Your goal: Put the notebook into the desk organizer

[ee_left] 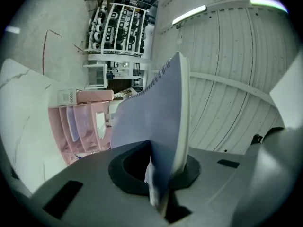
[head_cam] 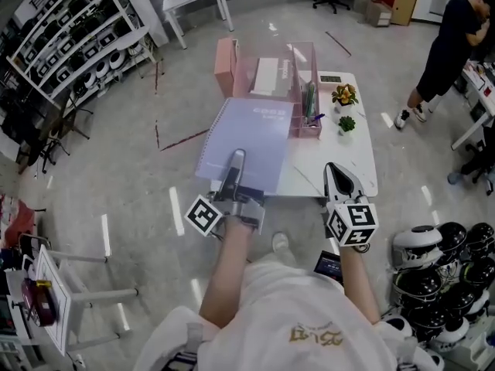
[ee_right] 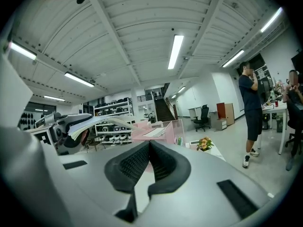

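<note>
A lilac spiral-bound notebook [head_cam: 249,141] hangs flat in the air over the near left part of the white table [head_cam: 352,165]. My left gripper [head_cam: 236,159] is shut on its near edge. In the left gripper view the notebook [ee_left: 156,126] stands edge-on between the jaws. The pink desk organizer [head_cam: 267,79] stands at the table's far side, just beyond the notebook; its slots [ee_left: 80,126] show at the left of that view. My right gripper [head_cam: 338,175] is shut and empty over the table's near edge, right of the notebook [ee_right: 90,122].
Two small potted plants [head_cam: 345,107] stand right of the organizer, with pens [head_cam: 311,103] in its right compartment. A person [head_cam: 448,49] stands at the far right. Several helmets [head_cam: 445,273] lie on the floor at right; shelving racks [head_cam: 69,41] stand far left.
</note>
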Tool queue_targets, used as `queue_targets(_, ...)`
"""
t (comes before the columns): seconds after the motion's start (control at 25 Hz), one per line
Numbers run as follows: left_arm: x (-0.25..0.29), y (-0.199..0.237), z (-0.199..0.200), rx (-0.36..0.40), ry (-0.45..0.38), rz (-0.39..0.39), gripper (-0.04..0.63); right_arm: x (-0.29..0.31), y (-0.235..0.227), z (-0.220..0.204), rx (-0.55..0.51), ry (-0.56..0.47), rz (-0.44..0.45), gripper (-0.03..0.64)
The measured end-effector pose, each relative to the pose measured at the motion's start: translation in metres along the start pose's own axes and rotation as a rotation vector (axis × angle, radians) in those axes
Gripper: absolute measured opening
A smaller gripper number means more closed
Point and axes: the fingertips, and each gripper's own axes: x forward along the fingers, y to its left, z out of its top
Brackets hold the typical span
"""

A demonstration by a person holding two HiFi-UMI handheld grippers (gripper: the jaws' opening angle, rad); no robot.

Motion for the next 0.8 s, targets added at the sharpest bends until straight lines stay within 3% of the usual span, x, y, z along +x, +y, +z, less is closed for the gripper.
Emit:
queue_targets(0.4,0.106,0.035,0.036,-0.025,0.051,-0.044,0.054,0.095,-0.033,0.020,0.002,0.001,-0.038,0.011)
queue_targets(0.8,0.162,0.071,0.051,-0.038,0.079,-0.045,0.055,0.135,-0.057,0.021,0.010,0.019,-0.083,0.011)
